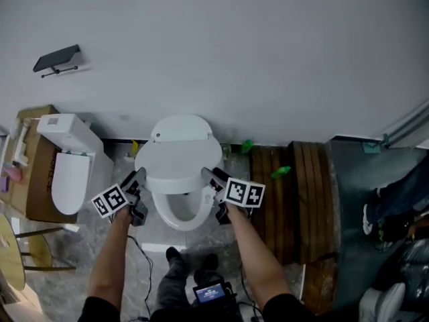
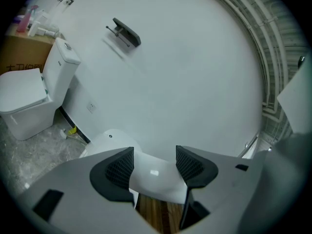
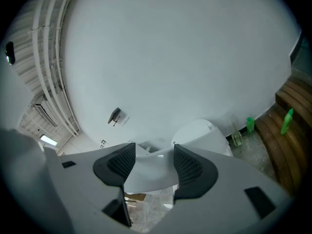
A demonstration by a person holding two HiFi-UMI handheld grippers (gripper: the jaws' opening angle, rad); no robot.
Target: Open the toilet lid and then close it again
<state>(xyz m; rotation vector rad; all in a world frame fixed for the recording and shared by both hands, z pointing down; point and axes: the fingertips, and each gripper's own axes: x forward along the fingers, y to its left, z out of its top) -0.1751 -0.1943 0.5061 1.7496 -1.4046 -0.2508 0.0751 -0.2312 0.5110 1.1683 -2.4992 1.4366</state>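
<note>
Marble floor [image 1: 67, 294] beneath; glossy white toilet lid [image 1: 179, 166] half raised.

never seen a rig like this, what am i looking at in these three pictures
A person stands over a toilet with hand-held tongs in each hand; the patterned cubes belong to them. The head view looks down from the person's head. The other two views ride on the left tongs and right tongs, looking along them. Each pair is clamped on one side edge of the toilet lid, partly raised over the bowl. A second toilet stands to the left, wooden slats to the right.
</note>
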